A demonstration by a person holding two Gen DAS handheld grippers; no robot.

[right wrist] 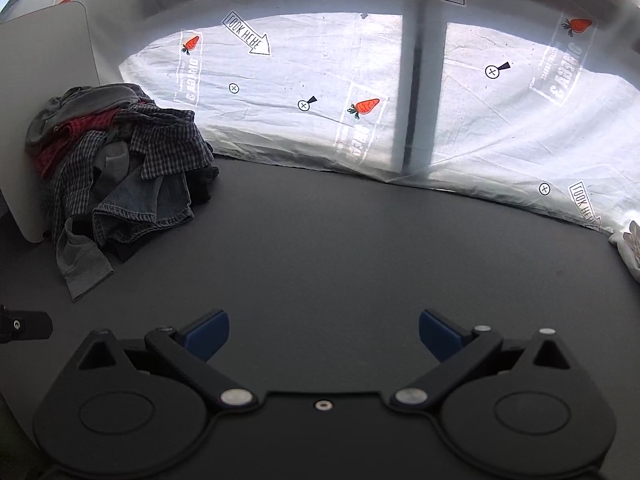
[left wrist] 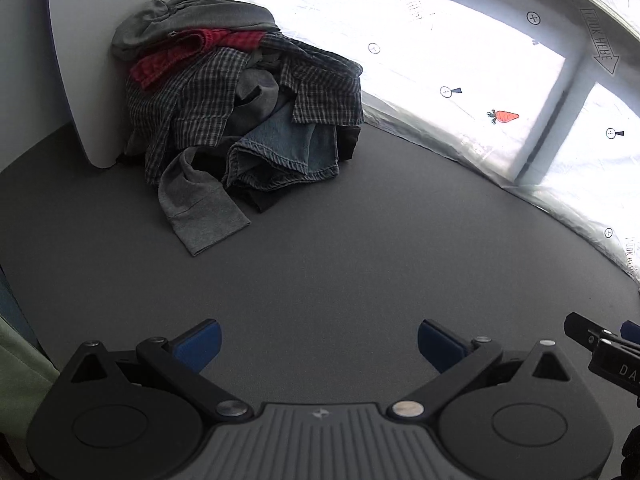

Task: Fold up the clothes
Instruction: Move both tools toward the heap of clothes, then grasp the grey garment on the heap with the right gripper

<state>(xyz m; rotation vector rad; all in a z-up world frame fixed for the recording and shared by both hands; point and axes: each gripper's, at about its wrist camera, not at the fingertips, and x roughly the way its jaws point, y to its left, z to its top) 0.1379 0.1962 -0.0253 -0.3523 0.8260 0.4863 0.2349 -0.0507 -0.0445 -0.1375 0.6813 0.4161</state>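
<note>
Left wrist view: the left tool (left wrist: 319, 340) is spread wide, blue fingertips (left wrist: 200, 342) well apart, holding nothing, poised over the dark grey desk (left wrist: 340, 248). The pile of clothes (left wrist: 236, 108) lies ahead and to the left of the tool, well apart from it, heaped against a white upright panel (left wrist: 80, 60). A grey garment (left wrist: 192, 20) tops the pile, a red knit item (left wrist: 176, 56) sits beneath it, a dark checked shirt (left wrist: 316, 80) drapes across the middle, and blue denim (left wrist: 288, 148) shows at the front. A grey sleeve (left wrist: 200, 208) trails from the pile onto the desk toward the tool. A white printed sheet (left wrist: 460, 60) with carrot motifs hangs beyond the desk. Part of the right tool (left wrist: 604, 340) enters at the right edge. Right wrist view: the right tool (right wrist: 324, 336) is likewise spread, blue fingertips (right wrist: 208, 334) well apart and empty above the desk (right wrist: 360, 248). The pile of clothes (right wrist: 120, 168) lies ahead and far to the left, against the panel (right wrist: 44, 80). The printed sheet (right wrist: 300, 88) fills the background. A white crumpled item (right wrist: 630, 246), too cropped to identify, sits at the right edge.
</note>
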